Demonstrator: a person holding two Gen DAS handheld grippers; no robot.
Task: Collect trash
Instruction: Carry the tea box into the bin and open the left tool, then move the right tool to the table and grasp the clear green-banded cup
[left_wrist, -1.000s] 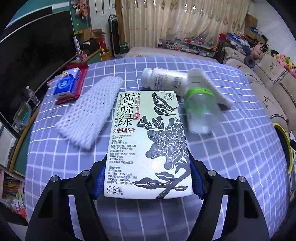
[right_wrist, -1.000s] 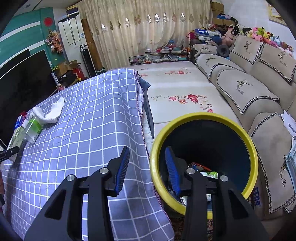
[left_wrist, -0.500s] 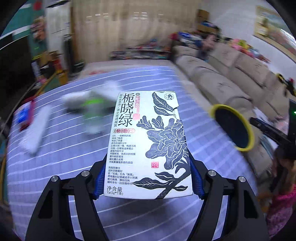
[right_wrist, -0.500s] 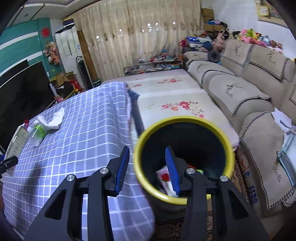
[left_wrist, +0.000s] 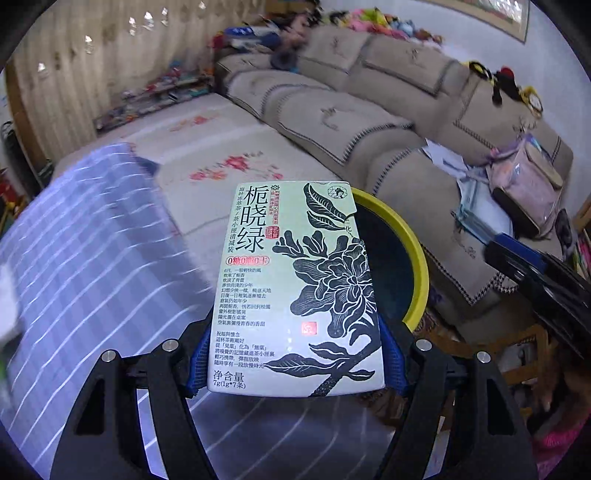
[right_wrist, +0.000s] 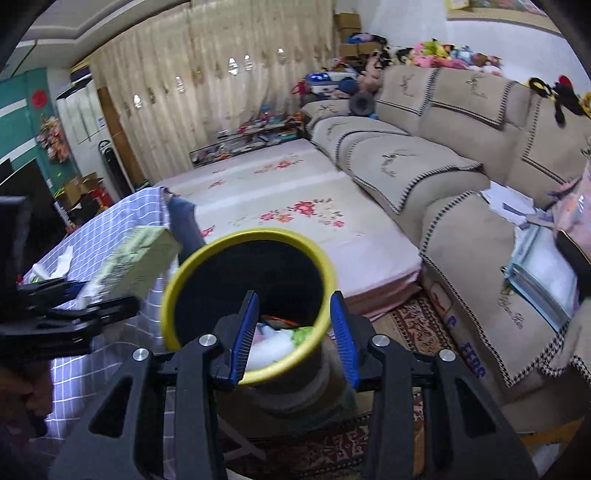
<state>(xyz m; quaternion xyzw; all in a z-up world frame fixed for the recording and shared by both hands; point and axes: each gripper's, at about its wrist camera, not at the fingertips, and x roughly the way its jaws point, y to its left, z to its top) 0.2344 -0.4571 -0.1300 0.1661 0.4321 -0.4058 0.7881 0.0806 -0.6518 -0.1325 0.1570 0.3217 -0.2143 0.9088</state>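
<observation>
On my far left the checked tablecloth (left_wrist: 85, 266) falls away behind me, with a crumpled white tissue (right_wrist: 61, 264) lying on it, trash not yet collected. My left gripper (left_wrist: 295, 354) is clamped on the tea box (left_wrist: 299, 288): the blue pads (left_wrist: 197, 358) press its two long sides near the bottom end, jaws set wide because the box is wide, so most of its length sticks out ahead of me. I hold it that way, I think, so the free end leads and can drop straight in once I let go. That free end overlaps the near rim of the yellow-rimmed bin (left_wrist: 415, 258) in my left view; in the right view the box (right_wrist: 136, 262) sits just left of the rim, so I judge it close but not fully over the opening. The bin (right_wrist: 177, 280) stands on the floor beside the table edge, handy for both hands, with wrappers already inside. My right gripper (right_wrist: 293, 336) hangs over the bin's mouth, jaws partly apart and holding nothing. Farther right, the sofa (right_wrist: 461, 177) lies clear of all this.
</observation>
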